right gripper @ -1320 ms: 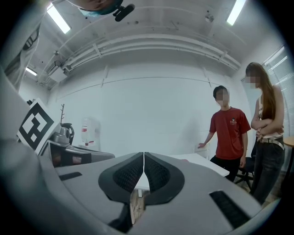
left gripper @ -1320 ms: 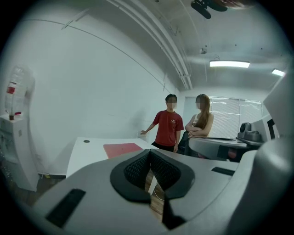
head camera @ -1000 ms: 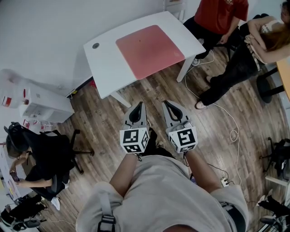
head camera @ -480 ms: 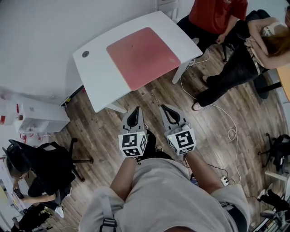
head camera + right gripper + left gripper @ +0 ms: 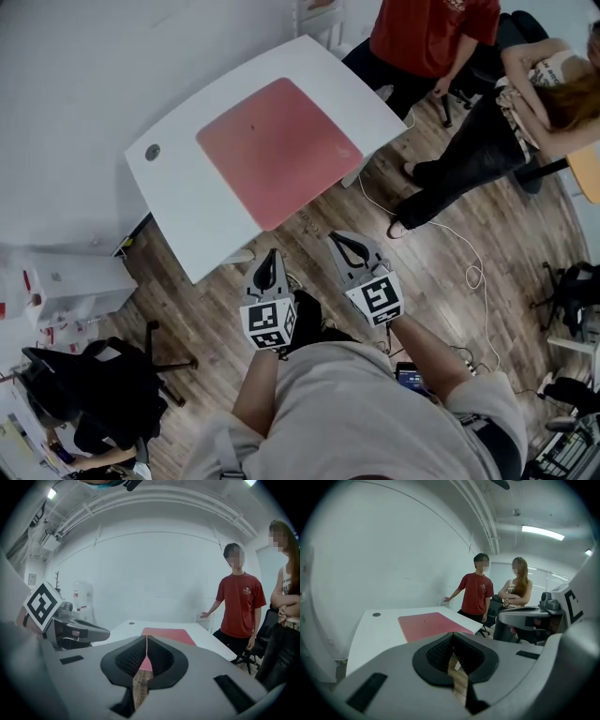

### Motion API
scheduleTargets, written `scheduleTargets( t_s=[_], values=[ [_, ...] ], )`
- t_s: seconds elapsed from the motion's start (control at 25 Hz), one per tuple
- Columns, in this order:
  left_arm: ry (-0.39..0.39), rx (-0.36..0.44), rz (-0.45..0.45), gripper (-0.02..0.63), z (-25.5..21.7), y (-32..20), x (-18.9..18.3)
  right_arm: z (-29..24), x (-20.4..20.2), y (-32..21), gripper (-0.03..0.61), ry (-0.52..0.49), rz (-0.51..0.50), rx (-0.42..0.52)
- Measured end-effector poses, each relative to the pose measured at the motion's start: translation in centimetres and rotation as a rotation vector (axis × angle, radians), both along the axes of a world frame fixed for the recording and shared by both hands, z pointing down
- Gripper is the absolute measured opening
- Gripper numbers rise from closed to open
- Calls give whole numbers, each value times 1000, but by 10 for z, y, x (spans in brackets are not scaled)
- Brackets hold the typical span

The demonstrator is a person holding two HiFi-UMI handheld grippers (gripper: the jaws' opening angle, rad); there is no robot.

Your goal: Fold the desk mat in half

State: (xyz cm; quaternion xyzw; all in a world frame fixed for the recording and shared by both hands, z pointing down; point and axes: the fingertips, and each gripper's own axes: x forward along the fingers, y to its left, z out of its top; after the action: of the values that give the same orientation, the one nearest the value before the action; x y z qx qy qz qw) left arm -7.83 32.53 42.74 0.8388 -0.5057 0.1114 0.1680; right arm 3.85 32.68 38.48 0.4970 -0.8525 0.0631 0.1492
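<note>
A pink desk mat [image 5: 277, 150] lies flat on a white table [image 5: 173, 202]; it also shows in the left gripper view as the mat [image 5: 426, 623] and in the right gripper view as the mat [image 5: 171, 635]. My left gripper [image 5: 268, 255] and right gripper [image 5: 349, 241] hang side by side over the wooden floor, short of the table's near edge. Both are shut with nothing between their jaws. Each points toward the table, apart from the mat.
Two people stand at the table's far right: one in a red shirt [image 5: 431, 33], another in dark trousers [image 5: 469, 155]. A white cable [image 5: 469, 272] trails on the floor at the right. A black chair [image 5: 94, 384] and a white cabinet [image 5: 66, 281] sit at the left.
The table and mat have grown larger and nearer in the head view as I came closer. Both grippers stayed shut and side by side, now nearer the table's edge.
</note>
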Motion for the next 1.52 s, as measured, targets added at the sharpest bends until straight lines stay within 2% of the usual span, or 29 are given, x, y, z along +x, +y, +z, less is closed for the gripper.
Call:
scheduleTargets(
  t_s=[0.28, 0.52, 0.68, 1.0, 1.16, 1.36, 1.52],
  values=[
    [-13, -2, 57, 12, 6, -37, 3, -2, 1, -35, 41, 75, -33, 0],
    [-40, -35, 32, 12, 21, -62, 8, 15, 20, -63, 41, 128, -52, -55],
    [-76, -84, -14, 11, 43, -65, 8, 33, 32, -74, 41, 201, -138, -56],
    [-194, -119, -111, 11, 64, -67, 39, 68, 74, -96, 41, 218, -298, -97],
    [-265, -167, -154, 12, 83, -63, 50, 85, 107, -107, 41, 259, -331, -111],
    [-353, -225, -224, 12, 113, -56, 54, 106, 143, -123, 41, 358, -368, -100],
    [-367, -273, -256, 12, 129, -53, 55, 120, 159, -128, 41, 406, -385, -94]
  ],
)
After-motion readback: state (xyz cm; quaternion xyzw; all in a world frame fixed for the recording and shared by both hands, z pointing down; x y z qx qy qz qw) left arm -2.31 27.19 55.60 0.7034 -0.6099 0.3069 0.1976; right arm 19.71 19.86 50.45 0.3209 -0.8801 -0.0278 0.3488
